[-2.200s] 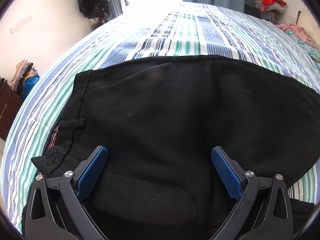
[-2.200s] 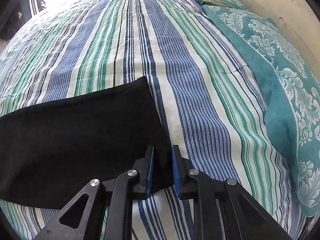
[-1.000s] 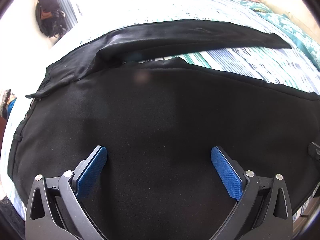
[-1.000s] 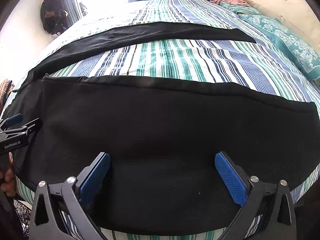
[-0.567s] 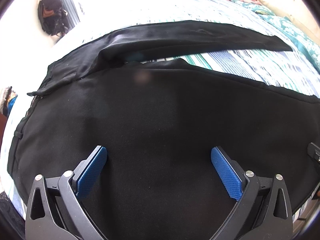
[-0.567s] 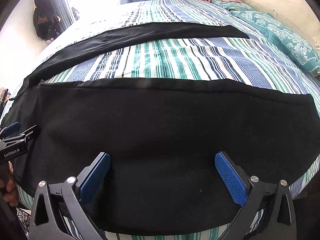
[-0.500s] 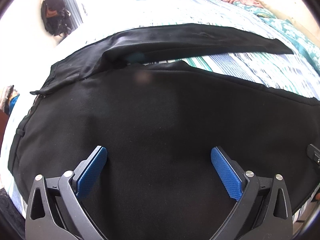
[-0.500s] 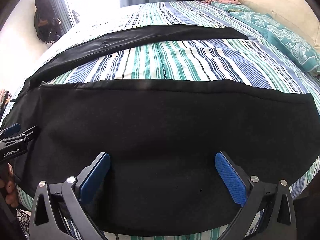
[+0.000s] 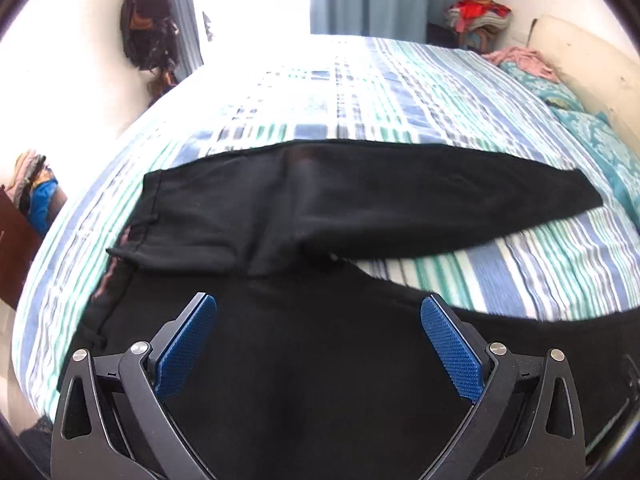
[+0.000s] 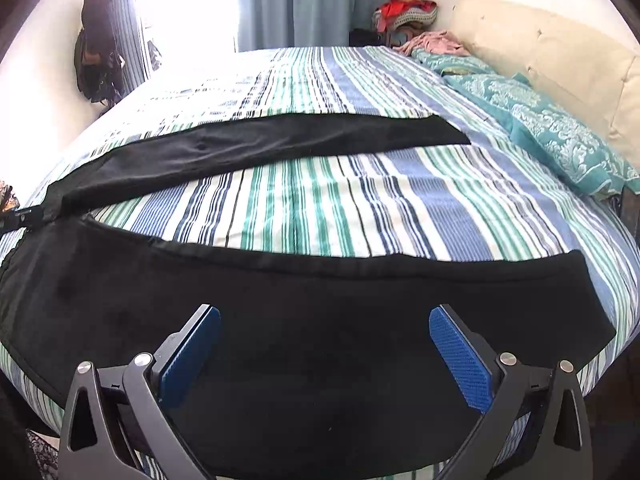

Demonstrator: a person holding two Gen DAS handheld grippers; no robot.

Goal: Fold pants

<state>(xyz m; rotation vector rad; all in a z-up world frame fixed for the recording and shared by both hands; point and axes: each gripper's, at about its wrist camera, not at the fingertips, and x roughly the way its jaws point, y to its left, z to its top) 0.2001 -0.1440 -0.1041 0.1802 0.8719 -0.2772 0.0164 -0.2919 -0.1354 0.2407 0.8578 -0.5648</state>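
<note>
Black pants (image 9: pixel 320 208) lie spread on the striped bed (image 9: pixel 360 92), legs apart in a V and running right, waistband at the left. In the right wrist view the far leg (image 10: pixel 260 144) and the near leg (image 10: pixel 320 304) lie with a strip of sheet between them. My left gripper (image 9: pixel 319 344) is open and empty above the seat and near leg, close to the crotch. My right gripper (image 10: pixel 325 354) is open and empty above the near leg, toward its cuff end.
A teal patterned pillow (image 10: pixel 560 140) and cream headboard (image 10: pixel 560 60) lie at the right. Pink cloth (image 10: pixel 432 42) and a clothes pile (image 10: pixel 404 12) sit at the far corner. Dark bags (image 10: pixel 96 64) hang on the left wall. The near bed edge runs below the pants.
Both grippers have pulled back and up from the pants, so more of the bed shows. Both stay open. The pants lie as they did half a second ago.
</note>
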